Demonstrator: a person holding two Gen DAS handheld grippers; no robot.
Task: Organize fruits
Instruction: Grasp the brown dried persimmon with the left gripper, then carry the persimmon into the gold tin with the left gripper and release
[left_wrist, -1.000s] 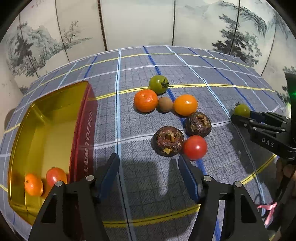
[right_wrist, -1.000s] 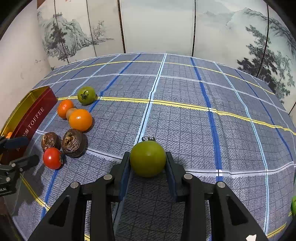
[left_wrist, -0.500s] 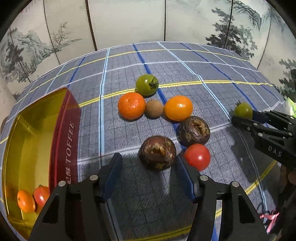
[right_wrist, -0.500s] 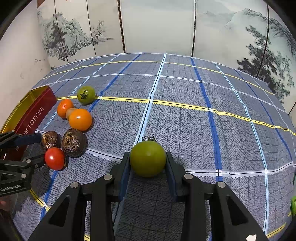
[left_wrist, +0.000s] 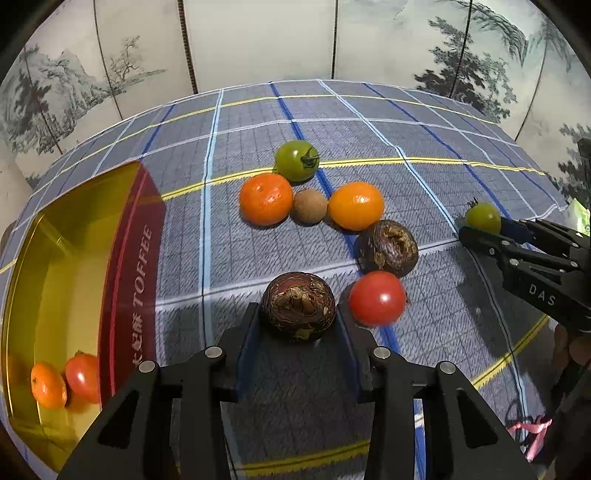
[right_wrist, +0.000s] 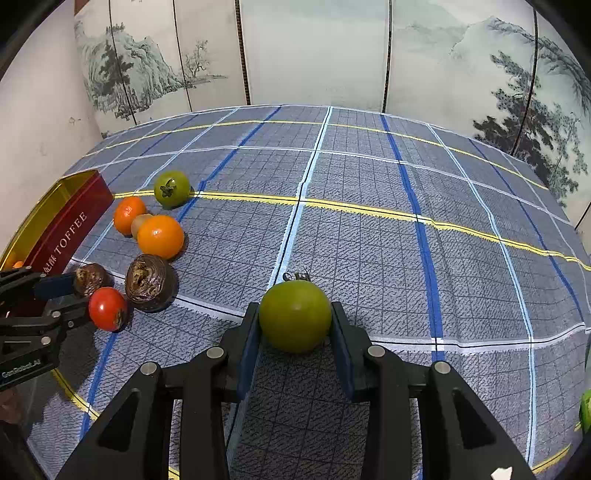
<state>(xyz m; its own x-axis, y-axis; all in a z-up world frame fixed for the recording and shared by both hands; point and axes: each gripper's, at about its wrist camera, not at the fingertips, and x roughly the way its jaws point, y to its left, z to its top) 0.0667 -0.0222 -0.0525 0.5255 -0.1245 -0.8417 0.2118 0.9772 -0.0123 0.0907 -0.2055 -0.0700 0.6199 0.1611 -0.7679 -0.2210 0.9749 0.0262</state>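
Since a second ago the left gripper (left_wrist: 298, 323) has advanced and narrowed its jaws around the near dark brown wrinkled round fruit (left_wrist: 298, 305) on the grey plaid tablecloth (left_wrist: 258, 122); contact looks likely, grip unconfirmed. The right gripper (right_wrist: 295, 325) stays clamped on a smooth green tomato (right_wrist: 294, 315). The brown fruit looks light, firm-shelled, rough: take it across its widest part. On the cloth: two brown fruits, two oranges, two green tomatoes, one red tomato (left_wrist: 376, 297), one kiwi. The gold toffee tin (left_wrist: 122, 258) holds two.

The tin (left_wrist: 66, 258) is glossy gold metal. The cloth (right_wrist: 369, 240) beside it is matt and woven. The tomato (left_wrist: 376, 298) is smooth, shiny.
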